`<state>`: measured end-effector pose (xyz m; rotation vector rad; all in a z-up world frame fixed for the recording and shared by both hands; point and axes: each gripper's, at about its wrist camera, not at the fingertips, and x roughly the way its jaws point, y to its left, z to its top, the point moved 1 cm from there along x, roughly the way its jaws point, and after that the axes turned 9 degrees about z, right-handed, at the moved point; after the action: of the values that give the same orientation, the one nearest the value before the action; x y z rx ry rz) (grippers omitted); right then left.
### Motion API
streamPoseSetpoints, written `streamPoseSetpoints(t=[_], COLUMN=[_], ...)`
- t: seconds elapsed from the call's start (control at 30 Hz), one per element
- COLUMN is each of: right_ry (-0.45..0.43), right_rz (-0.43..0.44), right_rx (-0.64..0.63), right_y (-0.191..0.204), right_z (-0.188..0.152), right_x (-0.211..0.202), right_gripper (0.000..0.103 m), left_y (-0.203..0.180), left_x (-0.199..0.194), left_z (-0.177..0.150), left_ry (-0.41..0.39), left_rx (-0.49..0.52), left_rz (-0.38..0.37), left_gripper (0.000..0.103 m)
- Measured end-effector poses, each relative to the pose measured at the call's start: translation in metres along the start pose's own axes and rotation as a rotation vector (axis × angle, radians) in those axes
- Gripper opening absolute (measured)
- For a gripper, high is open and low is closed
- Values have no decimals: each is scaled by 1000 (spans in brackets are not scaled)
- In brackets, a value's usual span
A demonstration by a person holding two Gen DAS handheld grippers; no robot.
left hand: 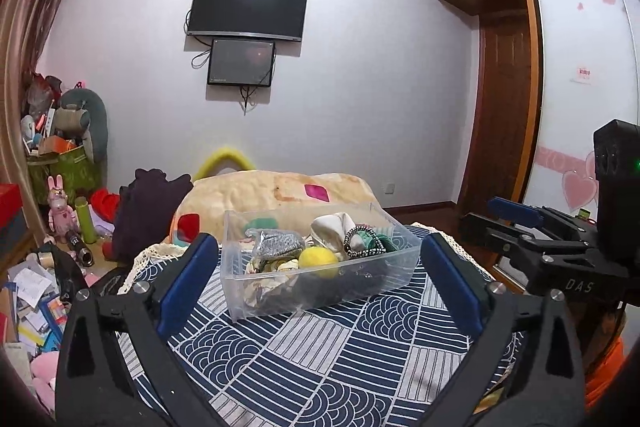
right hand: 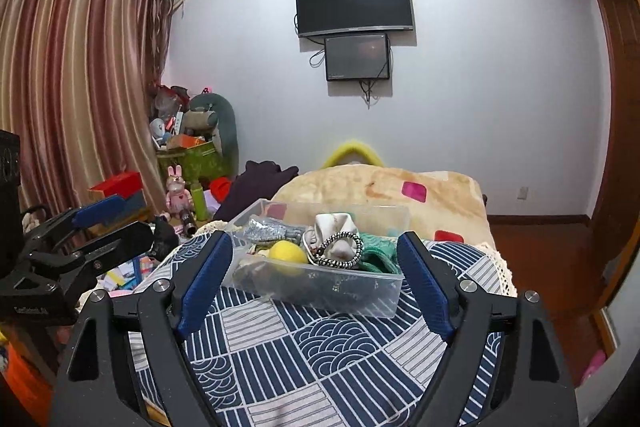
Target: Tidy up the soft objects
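A clear plastic bin (left hand: 236,291) stands on a table with a blue and white patterned cloth (left hand: 320,359). It holds several soft things: a yellow ball (left hand: 319,260), a silver-grey pouch (left hand: 277,241), a cream cloth (left hand: 329,226), a black and white braided ring (left hand: 362,241) and green fabric (left hand: 386,242). My left gripper (left hand: 320,279) is open and empty, just short of the bin. My right gripper (right hand: 314,273) is open and empty, its blue pads (right hand: 206,279) on either side of the bin (right hand: 320,293) in view. The ball (right hand: 288,254) and ring (right hand: 338,250) show there too.
A beige blanket-covered bed (left hand: 276,191) lies behind the table. A dark garment (left hand: 146,211) hangs to the left. Floor clutter, a pink rabbit doll (left hand: 60,209) and a green box (left hand: 64,171) fill the left corner. Two screens (left hand: 248,7) hang on the wall. A wardrobe (left hand: 520,75) stands right.
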<state>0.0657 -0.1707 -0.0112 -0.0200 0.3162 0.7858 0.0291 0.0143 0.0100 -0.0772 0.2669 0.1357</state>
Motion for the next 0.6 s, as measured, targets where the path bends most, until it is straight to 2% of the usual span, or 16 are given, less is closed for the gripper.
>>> streamPoseSetpoints(t=[0.6], right_ry=[1], right_rz=[8], right_rx=[13], right_y=[-3], right_z=[-3], right_x=[-5], right_gripper=[83], left_y=[-1], left_x=[1], left_z=[-3], left_ry=[0], left_rx=[6], left_rz=[-2], left_gripper=[103])
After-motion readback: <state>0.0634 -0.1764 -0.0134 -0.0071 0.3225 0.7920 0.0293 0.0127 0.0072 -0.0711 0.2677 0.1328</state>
